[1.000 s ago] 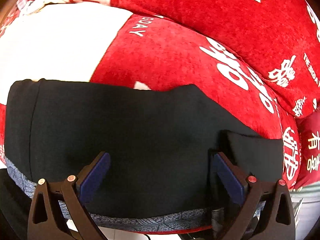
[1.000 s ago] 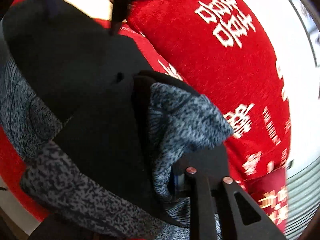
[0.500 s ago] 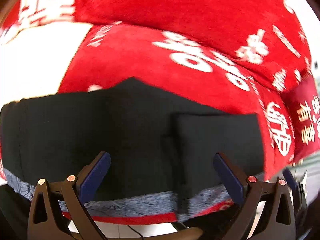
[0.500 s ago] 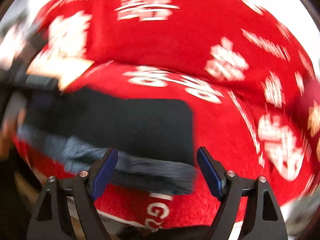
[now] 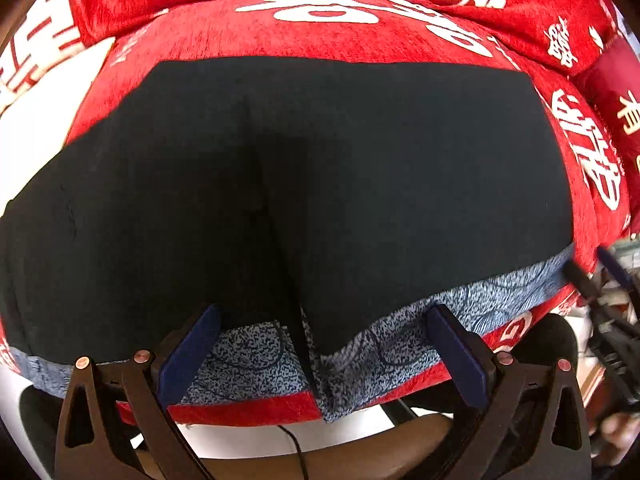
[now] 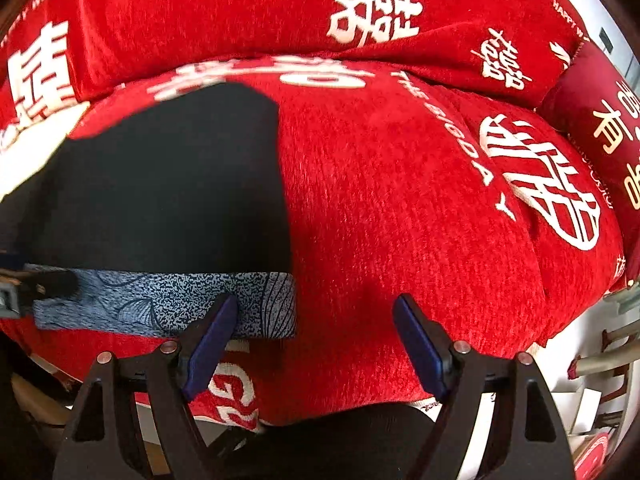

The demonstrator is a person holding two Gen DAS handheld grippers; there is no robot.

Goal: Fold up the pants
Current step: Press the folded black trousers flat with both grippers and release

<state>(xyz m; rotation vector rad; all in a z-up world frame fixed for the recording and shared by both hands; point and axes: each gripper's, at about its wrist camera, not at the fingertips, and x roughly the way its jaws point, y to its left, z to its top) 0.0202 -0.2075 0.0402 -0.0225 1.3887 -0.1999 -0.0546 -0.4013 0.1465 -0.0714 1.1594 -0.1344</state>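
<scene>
The black pants (image 5: 320, 184) lie flat on the red sofa seat, folded over, with a blue-grey patterned waistband (image 5: 360, 356) along the near edge and a fold line running down the middle. My left gripper (image 5: 320, 352) is open and empty, hovering over the waistband. In the right wrist view the pants (image 6: 168, 184) fill the left half, their right edge straight. My right gripper (image 6: 316, 340) is open and empty, just past the waistband's right end (image 6: 264, 308). The right gripper also shows in the left wrist view (image 5: 608, 304).
The red sofa cover (image 6: 400, 208) with white lettering spreads to the right of the pants. The red backrest cushion (image 6: 280, 12) rises behind. A small dark red pillow (image 6: 600, 112) sits at the far right. The seat's front edge (image 5: 248, 410) is right below the waistband.
My right gripper let go of the pants fabric, opened and swung to the right end of the waistband. The left gripper shifted right along the pants, still open.
</scene>
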